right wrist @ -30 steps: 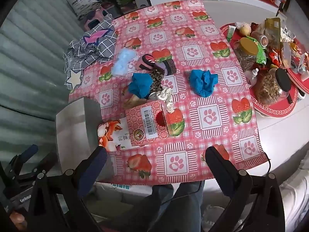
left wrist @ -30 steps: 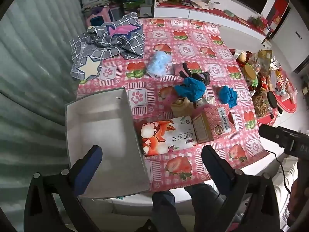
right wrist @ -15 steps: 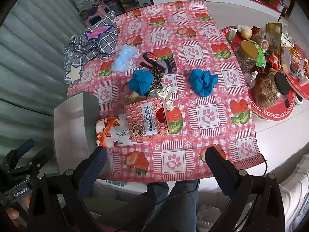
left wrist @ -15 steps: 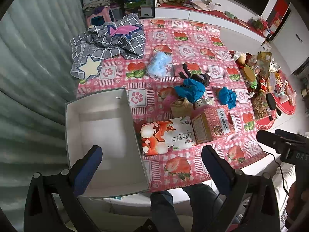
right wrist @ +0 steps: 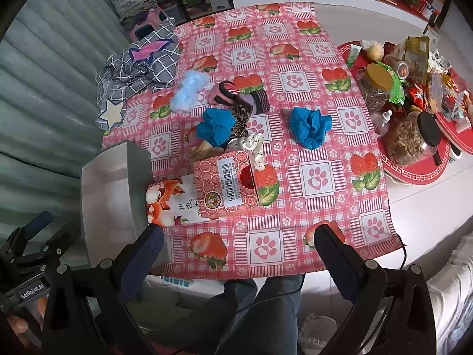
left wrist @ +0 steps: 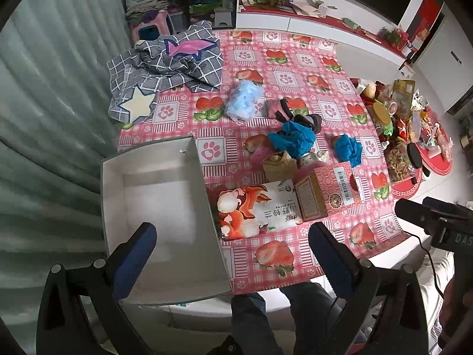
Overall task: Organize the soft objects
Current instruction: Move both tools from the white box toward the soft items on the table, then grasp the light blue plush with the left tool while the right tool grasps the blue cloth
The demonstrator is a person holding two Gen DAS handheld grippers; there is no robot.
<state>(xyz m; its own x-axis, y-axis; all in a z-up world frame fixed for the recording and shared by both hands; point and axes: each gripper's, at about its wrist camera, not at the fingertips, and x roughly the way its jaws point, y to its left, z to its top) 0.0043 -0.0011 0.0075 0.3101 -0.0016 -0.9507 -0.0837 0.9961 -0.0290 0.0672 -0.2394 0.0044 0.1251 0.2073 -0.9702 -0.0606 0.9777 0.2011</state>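
Note:
Soft items lie mid-table on the pink strawberry cloth: a blue cloth bundle (left wrist: 295,139) (right wrist: 217,125), a second blue bundle (left wrist: 348,149) (right wrist: 309,125), a light blue fluffy piece (left wrist: 244,103) (right wrist: 190,90), striped socks (right wrist: 239,97) and a grey checked blanket (left wrist: 165,68) (right wrist: 142,65). An empty grey box (left wrist: 153,207) (right wrist: 109,195) stands at the near left edge. My left gripper (left wrist: 232,251) is open and empty, high above the table's near edge beside the box. My right gripper (right wrist: 239,254) is open and empty above the near edge.
A pink patterned carton (left wrist: 325,190) (right wrist: 226,182) and a flat white-orange pack (left wrist: 257,210) (right wrist: 168,204) lie beside the grey box. Jars and snacks on red trays (right wrist: 414,171) crowd the right side. My legs show below the table edge.
Both grippers have pulled back and up a little, so the table looks slightly smaller. Nothing on the table has moved.

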